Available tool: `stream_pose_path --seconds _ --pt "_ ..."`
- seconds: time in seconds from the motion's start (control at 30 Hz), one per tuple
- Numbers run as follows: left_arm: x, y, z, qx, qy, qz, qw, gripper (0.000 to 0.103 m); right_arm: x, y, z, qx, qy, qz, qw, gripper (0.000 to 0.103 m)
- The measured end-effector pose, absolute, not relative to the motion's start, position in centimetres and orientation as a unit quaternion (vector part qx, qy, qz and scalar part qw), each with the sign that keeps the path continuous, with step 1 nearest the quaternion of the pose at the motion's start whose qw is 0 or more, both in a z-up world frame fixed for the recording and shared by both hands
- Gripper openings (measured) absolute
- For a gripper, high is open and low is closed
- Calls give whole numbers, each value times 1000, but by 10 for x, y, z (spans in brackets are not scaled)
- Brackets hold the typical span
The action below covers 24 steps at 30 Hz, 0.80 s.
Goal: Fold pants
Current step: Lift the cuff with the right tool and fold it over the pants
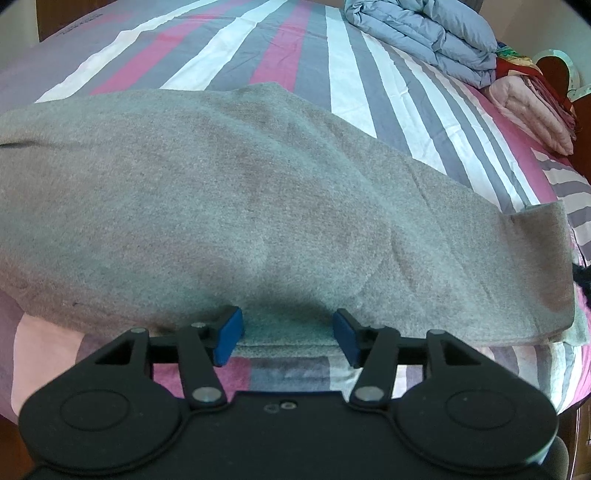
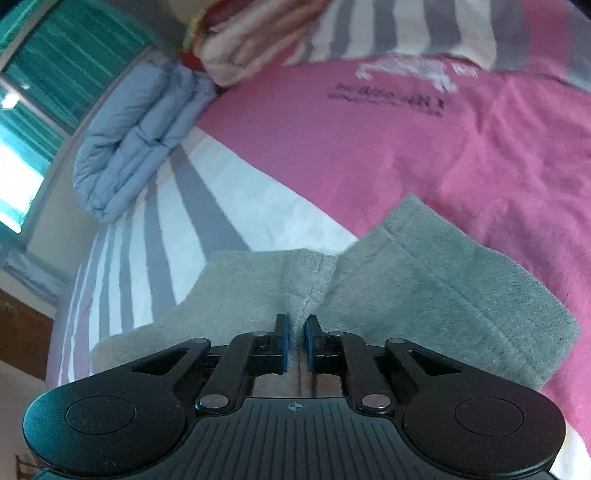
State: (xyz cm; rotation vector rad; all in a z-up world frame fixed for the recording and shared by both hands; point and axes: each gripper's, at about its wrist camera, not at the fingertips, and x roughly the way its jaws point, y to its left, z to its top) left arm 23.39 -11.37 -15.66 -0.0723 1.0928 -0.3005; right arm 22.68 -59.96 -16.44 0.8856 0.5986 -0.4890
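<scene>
So the grey fleece pants [image 1: 258,206] are lying across the bed [image 1: 280,55], on that pink, grey and white striped sheet. From the left wrist view they stretch pretty much edge to edge, with the near edge doubled over into a thick layered fold right at the left hand-held gripper [image 1: 288,334]. That one is spread wide, blue pads [image 1: 229,334] on either side of the folded edge, and the cloth sits between them, but nothing is pinched.

The right hand-held gripper [image 2: 295,341] is another story: pads nearly together, only a thin slit left, and a ridge of the pants fabric [image 2: 424,280] is bunched up and caught in that slit. In that view the fleece fans out both ways from the pinch, and the right side ends in a stitched hem lying over the pink part of the sheet.

Further back on the bed there's a folded blue duvet [image 1: 424,33] and a pink folded blanket [image 1: 532,110] beside it, both well apart from the pants. A window [image 2: 22,122] with teal shutters shows at the left of the right wrist view.
</scene>
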Motion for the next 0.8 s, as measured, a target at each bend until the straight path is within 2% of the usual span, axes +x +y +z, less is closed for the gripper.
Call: stream_pose_path --seconds 0.2,0.3,0.4,0.57,0.67,0.7,0.73,0.77,0.8 --pt "233 -112 -158 -37 516 -145 844 47 197 -590 -108 362 209 -239 876 6" --pt "232 -112 -159 -36 515 -145 844 47 172 -591 -94 334 207 -250 885 6" --pt "230 -112 -159 -34 513 -145 846 47 144 -597 -108 330 221 -275 875 6" --pt "230 -114 -158 -33 513 -145 846 47 124 -607 -174 380 286 -309 823 6" --pt "230 -114 -156 -35 514 -143 845 47 121 -611 -174 403 278 -307 816 6" --pt "230 -113 -156 -36 514 -142 845 47 119 -615 -170 417 274 -301 813 13" --pt "229 -113 -155 -36 513 -142 846 47 116 -617 -166 427 268 -299 810 26" --pt "229 -113 -155 -36 513 -142 846 47 112 -617 -162 429 261 -303 810 33" --pt "229 -113 -155 -36 512 -142 846 47 108 -617 -159 426 258 -311 810 47"
